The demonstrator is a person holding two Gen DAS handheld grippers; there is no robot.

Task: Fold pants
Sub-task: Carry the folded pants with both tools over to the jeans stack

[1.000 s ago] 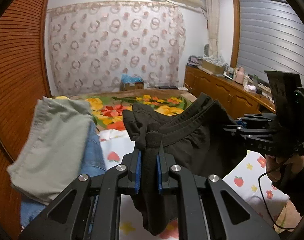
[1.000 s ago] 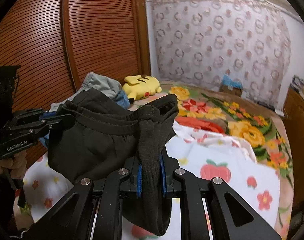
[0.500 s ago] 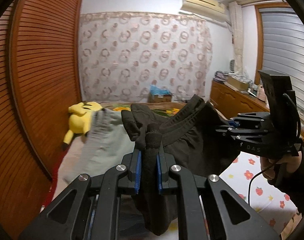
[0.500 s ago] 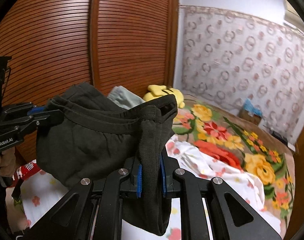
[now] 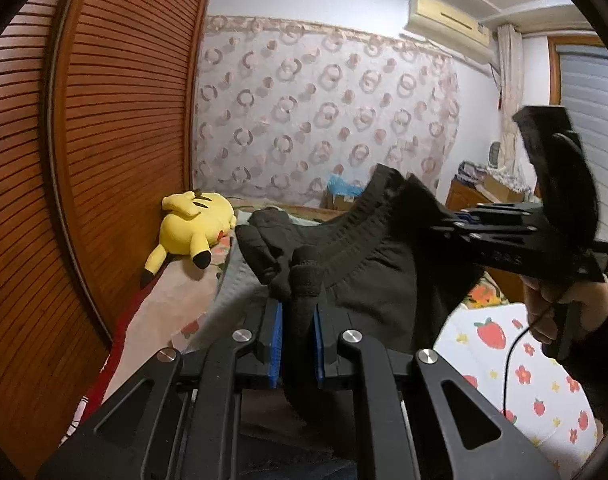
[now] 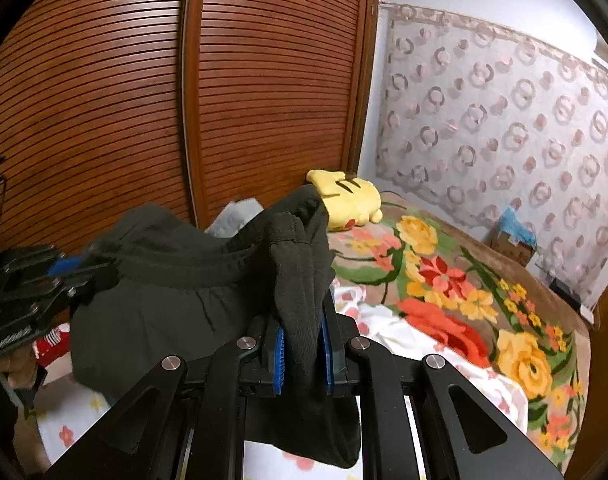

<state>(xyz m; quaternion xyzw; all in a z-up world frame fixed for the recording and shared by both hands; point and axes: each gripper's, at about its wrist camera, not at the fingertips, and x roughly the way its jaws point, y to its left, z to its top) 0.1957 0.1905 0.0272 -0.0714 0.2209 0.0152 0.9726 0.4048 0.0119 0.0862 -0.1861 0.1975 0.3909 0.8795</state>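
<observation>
The black pants (image 5: 368,280) look soft and floppy, sagging between holds. The left gripper (image 5: 297,340) and right gripper (image 6: 301,354) each pinch the waistband, the sensible place to hold.

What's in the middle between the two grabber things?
The black pants. Their waistband stretches from the left gripper across to the right gripper, best seen in the left wrist view.
</observation>
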